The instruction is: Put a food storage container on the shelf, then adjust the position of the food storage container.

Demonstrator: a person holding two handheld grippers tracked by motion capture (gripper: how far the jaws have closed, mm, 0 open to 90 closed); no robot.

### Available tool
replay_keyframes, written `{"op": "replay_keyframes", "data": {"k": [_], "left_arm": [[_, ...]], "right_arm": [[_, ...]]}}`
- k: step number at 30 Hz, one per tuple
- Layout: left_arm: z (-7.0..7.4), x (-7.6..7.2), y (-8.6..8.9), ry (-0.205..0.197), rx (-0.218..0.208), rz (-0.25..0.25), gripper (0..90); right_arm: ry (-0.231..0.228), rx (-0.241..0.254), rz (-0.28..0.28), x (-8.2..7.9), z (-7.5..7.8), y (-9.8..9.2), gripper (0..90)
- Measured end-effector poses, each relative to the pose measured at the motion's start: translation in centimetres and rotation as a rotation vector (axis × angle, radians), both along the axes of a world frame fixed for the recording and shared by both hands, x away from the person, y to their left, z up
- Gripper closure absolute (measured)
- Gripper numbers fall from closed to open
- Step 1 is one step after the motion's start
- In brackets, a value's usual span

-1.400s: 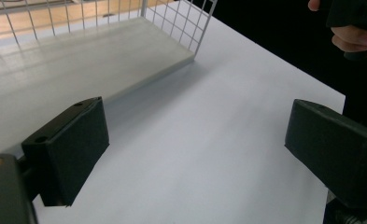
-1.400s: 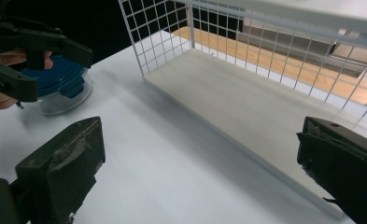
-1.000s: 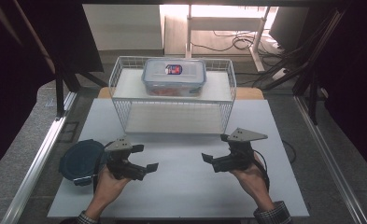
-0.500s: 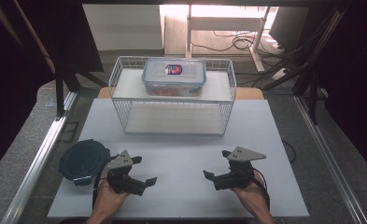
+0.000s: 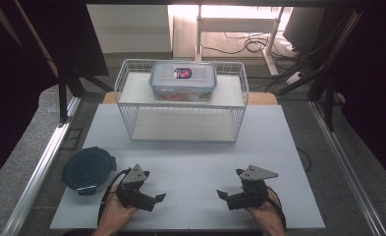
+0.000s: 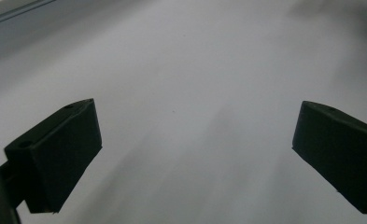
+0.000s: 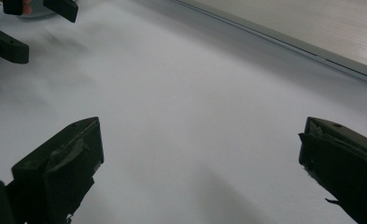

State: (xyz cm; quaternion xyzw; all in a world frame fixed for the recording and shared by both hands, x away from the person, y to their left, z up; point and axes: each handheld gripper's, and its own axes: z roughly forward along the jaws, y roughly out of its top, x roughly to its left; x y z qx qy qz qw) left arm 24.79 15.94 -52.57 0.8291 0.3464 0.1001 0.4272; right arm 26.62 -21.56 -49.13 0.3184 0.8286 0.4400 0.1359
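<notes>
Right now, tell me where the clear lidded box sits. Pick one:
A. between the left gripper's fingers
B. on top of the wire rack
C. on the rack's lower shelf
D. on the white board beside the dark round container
B: in the high view the clear box rests on the upper shelf of the wire rack, far from both grippers, while the dark round container lies at the board's left edge.

- White wire basket [image 5: 131, 93] standing at the far side of the white table [image 5: 190, 162].
- Lidded clear container [image 5: 182, 78] sitting on the basket's upper shelf.
- Dark round lid [image 5: 88, 169] lying near the table's left edge.
</notes>
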Motion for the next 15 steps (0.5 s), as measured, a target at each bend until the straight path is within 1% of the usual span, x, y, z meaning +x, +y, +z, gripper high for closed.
{"op": "replay_keyframes", "data": {"k": [4, 6, 8, 11, 13, 14, 15], "left_arm": [[0.3, 0.0, 0.0, -0.005, 0.006, 0.003, 0.4], [0.4, 0.1, 0.1, -0.003, 0.010, 0.016, 0.3], [0.5, 0.3, 0.2, 0.009, -0.009, 0.021, 0.7], [0.9, 0.4, 0.4, 0.006, -0.016, 0.027, 2.1], [1.6, 0.7, 0.5, -0.004, 0.018, 0.046, 4.4], [1.8, 0.8, 0.5, -0.010, 0.046, 0.049, 6.0], [2.2, 0.9, 0.6, -0.026, 0.077, 0.051, 7.8]], "right_arm": [[-0.003, -0.007, -0.003, 0.0, 0.0, 0.0, 0.0], [-0.004, -0.009, -0.004, 0.0, 0.0, 0.0, 0.0], [-0.004, -0.015, -0.004, 0.1, -0.1, 0.1, 0.0], [-0.004, -0.021, -0.007, 0.2, -0.3, 0.1, 0.0], [0.002, -0.024, -0.012, 0.3, -0.5, 0.1, 0.0], [0.006, -0.026, -0.011, 0.3, -0.6, 0.1, 0.0], [0.007, -0.024, -0.012, 0.3, -0.6, 0.1, 0.1]]}}
